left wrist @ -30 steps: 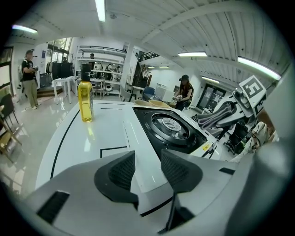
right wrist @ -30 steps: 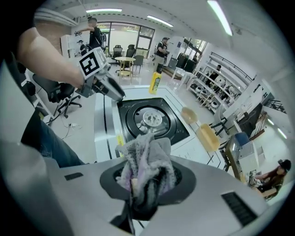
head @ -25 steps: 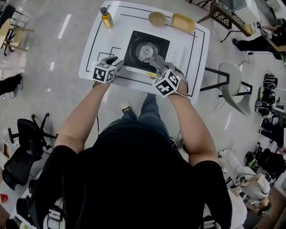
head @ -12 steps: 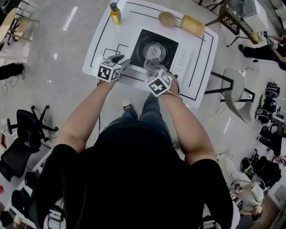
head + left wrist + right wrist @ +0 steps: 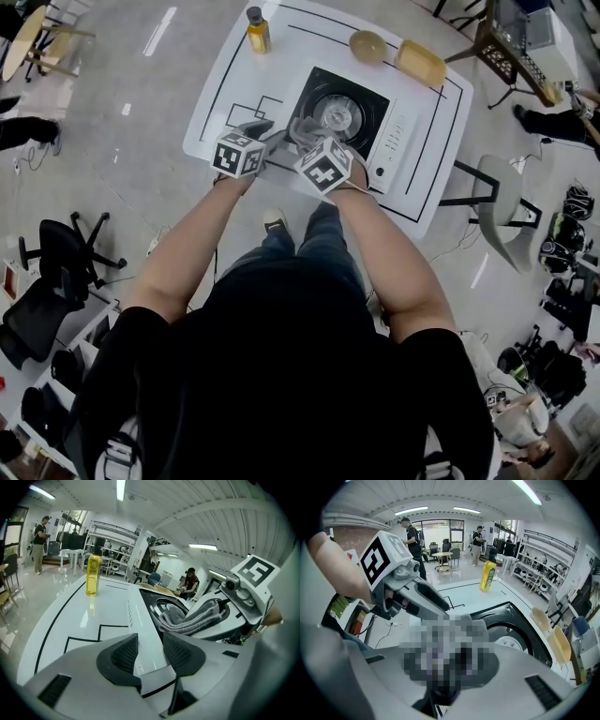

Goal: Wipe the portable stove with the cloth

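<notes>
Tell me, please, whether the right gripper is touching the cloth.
Touching: the left gripper view shows the right gripper clamping the grey cloth.

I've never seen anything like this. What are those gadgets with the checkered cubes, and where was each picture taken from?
There is no robot here: a person holds hand tongs, each carrying a marker cube and a camera. One picture looks down from the person's head; the other two look along each pair of tongs. On the white table are a portable stove, a yellow bottle, a bowl and a yellow dish. The right tongs clamp a grey cloth at the stove's near edge. The left tongs, just closing slightly, are open and empty.
</notes>
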Available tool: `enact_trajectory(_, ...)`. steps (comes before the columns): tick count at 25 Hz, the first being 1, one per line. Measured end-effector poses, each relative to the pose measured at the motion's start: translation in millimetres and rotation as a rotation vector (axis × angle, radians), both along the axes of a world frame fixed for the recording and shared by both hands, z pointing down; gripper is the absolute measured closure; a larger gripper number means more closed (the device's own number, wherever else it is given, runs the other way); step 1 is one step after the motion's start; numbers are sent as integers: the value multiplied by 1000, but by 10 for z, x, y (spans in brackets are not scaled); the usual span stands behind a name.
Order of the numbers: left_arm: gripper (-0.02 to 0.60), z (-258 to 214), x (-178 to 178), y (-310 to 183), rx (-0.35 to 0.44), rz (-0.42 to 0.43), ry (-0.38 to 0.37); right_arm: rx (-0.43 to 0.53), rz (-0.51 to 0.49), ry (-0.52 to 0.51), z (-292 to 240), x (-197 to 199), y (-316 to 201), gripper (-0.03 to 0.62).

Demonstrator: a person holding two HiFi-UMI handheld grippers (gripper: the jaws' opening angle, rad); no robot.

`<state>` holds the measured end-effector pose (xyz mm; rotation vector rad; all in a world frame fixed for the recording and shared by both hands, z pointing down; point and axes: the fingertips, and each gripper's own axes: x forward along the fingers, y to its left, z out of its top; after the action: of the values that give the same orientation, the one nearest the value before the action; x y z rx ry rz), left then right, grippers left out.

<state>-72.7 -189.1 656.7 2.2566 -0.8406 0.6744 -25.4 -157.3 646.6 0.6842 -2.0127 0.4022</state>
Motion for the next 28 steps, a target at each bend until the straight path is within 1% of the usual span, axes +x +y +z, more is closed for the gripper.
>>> enact_trajectory(3, 393, 13, -6, -9, -26, -14, 31, 0, -21, -10, 0, -100, -137, 487)
enact_trajectory(7, 393, 27, -19, -29, -38, -26, 48, -2, -43, -18, -3, -189, -336, 487)
enact_trajectory(12, 392, 36, -16, -57, -44, -31, 64, 5, -32, -31, -21, -175, -618, 487)
enact_trajectory(21, 391, 67, -14, -75, -56, -30, 78, 53, 80, -25, -25, 208, -1306, 487)
enact_trajectory(28, 390, 54, -27, -55, -55, -21, 76, 51, 178, -18, -7, 646, -1476, 485)
